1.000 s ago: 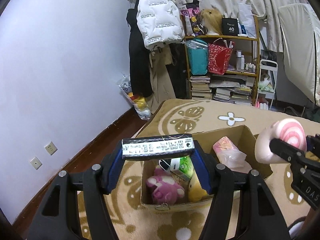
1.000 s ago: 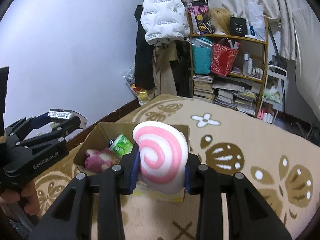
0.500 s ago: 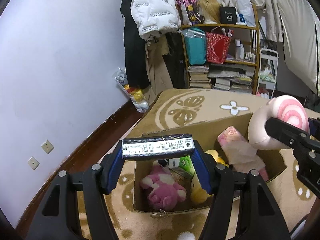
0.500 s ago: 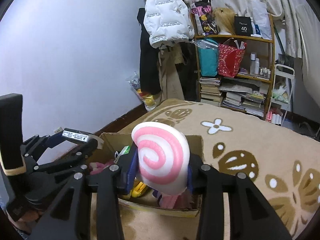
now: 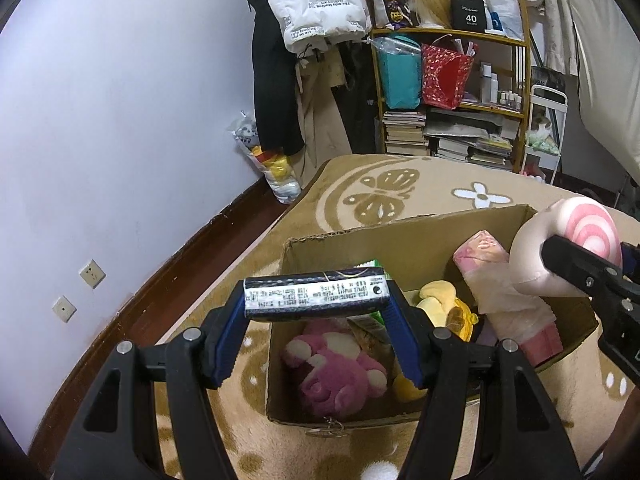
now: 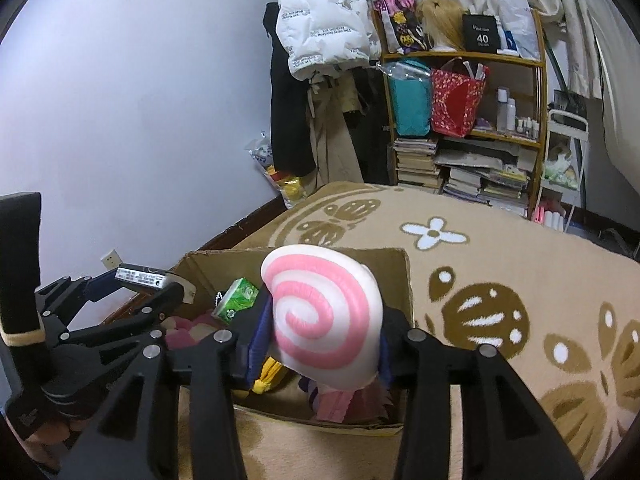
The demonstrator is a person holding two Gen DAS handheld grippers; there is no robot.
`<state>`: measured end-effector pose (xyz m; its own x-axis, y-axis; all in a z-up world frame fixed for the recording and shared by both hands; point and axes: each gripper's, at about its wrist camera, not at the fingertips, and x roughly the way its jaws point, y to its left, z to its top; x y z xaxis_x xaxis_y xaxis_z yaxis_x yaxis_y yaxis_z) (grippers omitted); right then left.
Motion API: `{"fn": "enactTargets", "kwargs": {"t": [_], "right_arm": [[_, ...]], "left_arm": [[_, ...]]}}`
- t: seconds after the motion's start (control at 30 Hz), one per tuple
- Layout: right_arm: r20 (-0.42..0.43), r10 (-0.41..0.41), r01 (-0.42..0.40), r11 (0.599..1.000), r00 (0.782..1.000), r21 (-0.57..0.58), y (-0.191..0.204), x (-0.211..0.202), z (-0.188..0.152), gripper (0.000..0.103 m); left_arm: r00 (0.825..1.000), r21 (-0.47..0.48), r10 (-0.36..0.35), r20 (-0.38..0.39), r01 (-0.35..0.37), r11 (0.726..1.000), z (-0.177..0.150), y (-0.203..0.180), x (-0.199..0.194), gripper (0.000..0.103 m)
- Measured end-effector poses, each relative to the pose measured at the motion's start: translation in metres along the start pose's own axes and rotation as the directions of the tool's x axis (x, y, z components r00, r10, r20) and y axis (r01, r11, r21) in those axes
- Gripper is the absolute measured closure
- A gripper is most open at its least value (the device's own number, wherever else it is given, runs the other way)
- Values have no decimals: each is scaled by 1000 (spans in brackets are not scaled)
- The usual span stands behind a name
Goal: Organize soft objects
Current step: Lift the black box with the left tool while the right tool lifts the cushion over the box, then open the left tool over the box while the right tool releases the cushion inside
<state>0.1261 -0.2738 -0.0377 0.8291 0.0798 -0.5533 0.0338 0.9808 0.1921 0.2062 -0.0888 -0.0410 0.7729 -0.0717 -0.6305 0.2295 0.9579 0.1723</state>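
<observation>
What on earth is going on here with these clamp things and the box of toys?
A person is tidying soft things into a cardboard box on the rug, using a hand-held gripper in each hand. The left gripper clamps a dark pack with a white label above the box. The right gripper has a pink-and-white swirl cushion between its opening jaws, over the box. A pink plush bear already lies inside.

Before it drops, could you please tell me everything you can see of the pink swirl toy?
The swirl toy is a soft-looking, cream-white cushion with a pink spiral on its flat face and a plain rounded back. It sits upright between the right tongs, whose jaws are opening, over the right end of the open cardboard box, above a pink wrapped pack.
</observation>
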Motion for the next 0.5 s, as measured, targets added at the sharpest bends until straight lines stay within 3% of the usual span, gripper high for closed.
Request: {"fn": "enactTargets", "kwargs": {"t": [0.5], "right_arm": [[-39,39,-39,999,998,-1,5,11,-10,48]], "left_arm": [[1000,3,9,-26,-9,1000,-3,5,7,39]]}}
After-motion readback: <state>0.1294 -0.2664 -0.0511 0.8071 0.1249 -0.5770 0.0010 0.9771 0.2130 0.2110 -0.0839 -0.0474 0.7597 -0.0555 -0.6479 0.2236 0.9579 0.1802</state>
